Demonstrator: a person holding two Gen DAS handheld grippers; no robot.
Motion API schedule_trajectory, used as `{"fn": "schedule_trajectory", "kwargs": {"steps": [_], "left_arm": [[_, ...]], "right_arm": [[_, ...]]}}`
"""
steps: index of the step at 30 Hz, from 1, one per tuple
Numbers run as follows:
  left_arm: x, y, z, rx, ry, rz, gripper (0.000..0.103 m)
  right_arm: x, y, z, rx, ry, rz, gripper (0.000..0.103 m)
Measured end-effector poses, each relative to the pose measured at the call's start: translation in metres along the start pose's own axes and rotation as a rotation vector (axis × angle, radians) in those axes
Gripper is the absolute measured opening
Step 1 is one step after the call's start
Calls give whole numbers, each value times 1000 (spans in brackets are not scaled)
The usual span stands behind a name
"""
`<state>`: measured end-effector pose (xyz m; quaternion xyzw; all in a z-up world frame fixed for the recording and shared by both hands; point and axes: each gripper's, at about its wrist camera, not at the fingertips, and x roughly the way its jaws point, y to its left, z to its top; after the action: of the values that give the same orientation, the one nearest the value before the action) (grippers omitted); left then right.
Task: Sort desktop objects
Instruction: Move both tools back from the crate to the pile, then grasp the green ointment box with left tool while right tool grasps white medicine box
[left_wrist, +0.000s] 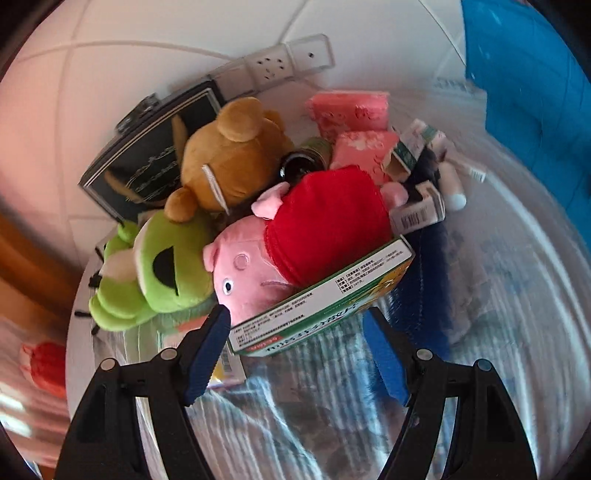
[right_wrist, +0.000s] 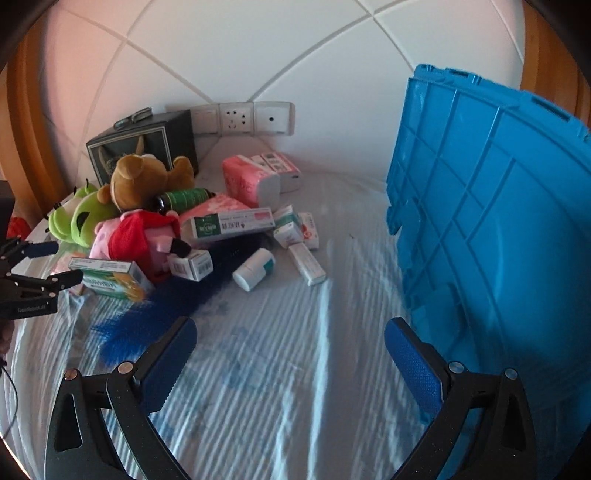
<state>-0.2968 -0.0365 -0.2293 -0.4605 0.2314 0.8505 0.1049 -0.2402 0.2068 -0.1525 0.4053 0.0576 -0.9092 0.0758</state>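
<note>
A pile of objects lies on the striped cloth. A green-and-orange medicine box (left_wrist: 325, 299) (right_wrist: 110, 277) leans against a pink pig plush in a red dress (left_wrist: 295, 236) (right_wrist: 136, 236). My left gripper (left_wrist: 295, 325) (right_wrist: 66, 264) is open, its jaws on either side of the box's near end, not closed on it. A green frog plush (left_wrist: 155, 273) (right_wrist: 81, 218) and a brown bear plush (left_wrist: 229, 158) (right_wrist: 144, 181) lie beside the pig. My right gripper (right_wrist: 291, 339) is open and empty above bare cloth.
A blue plastic crate (right_wrist: 498, 240) stands at the right. Pink tissue packs (right_wrist: 251, 181), several small medicine boxes (right_wrist: 295, 229), a white bottle (right_wrist: 255, 269) and a green bottle (right_wrist: 184, 197) lie in the pile. A dark box (right_wrist: 147, 147) and wall sockets (right_wrist: 236, 118) stand behind.
</note>
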Motion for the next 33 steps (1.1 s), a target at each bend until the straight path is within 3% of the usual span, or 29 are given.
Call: {"fn": "schedule_trajectory", "kwargs": {"steps": [4,9,10,14,16,17,18,20,24,31,33], "left_arm": [[31,-6,9,139,49,-49,74],[52,-6,13,136,92,-178,43],[52,-5,11,110,103,-222,36],[41,-3,-2,-27,112,-224,33],[32,9,-11,-194,130,-289,24],[29,12,-15,-248,129,-312,19],[26,17,-19,-314,132,-311,19],[26,25,-24,-397,122,-279,19],[31,33,-30,-521,107,-287,19],[23,15,-32,-495,90,-208,19],[23,13,-33,-502,93,-208,19]], "right_arm": [[30,-4,2,20,61,10,103],[67,-1,11,53,128,70,103],[72,2,13,50,138,84,103],[92,16,20,16,163,146,103],[103,24,24,5,184,189,103],[108,28,26,-7,182,205,98],[113,34,29,-28,178,218,85],[122,44,36,-57,175,242,76],[142,61,50,-97,158,311,76],[170,87,57,-163,179,337,72],[174,90,55,-163,192,343,46]]}}
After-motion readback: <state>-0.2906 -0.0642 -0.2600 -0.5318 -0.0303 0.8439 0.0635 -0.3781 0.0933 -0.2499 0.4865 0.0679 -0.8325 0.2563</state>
